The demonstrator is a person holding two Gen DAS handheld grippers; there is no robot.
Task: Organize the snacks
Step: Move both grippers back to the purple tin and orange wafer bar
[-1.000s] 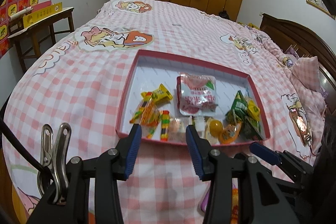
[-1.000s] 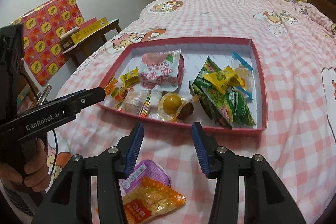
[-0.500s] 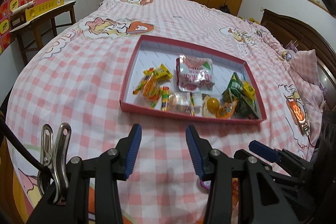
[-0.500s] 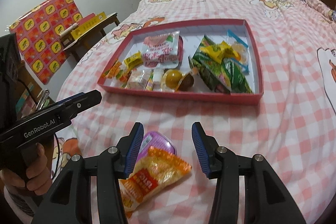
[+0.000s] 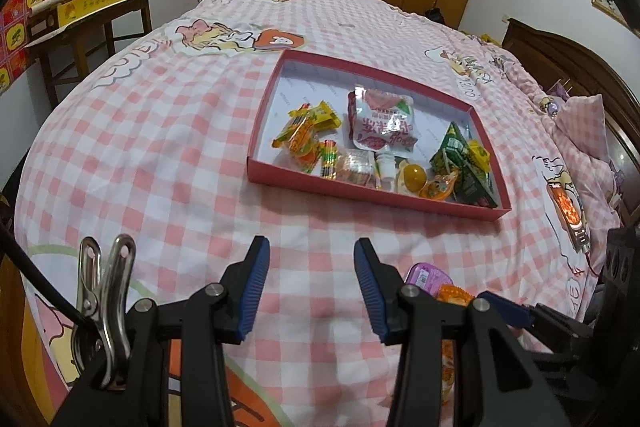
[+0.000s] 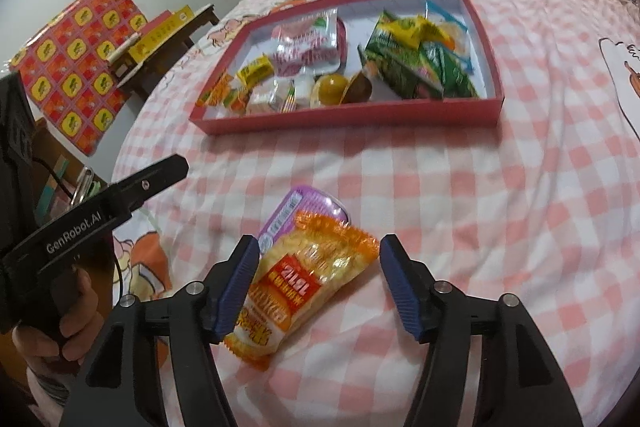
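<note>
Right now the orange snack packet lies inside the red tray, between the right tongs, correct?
Not quite. The orange snack packet lies on the checked bedcover, outside the red tray, between the open right tongs. The right wrist view shows it.

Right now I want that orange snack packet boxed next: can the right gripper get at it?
Probably yes. The right gripper has just been opening, and its jaws straddle the orange snack packet without pressing it. Nothing covers the packet; it lies partly on a purple tub on the checked bedspread.
</note>
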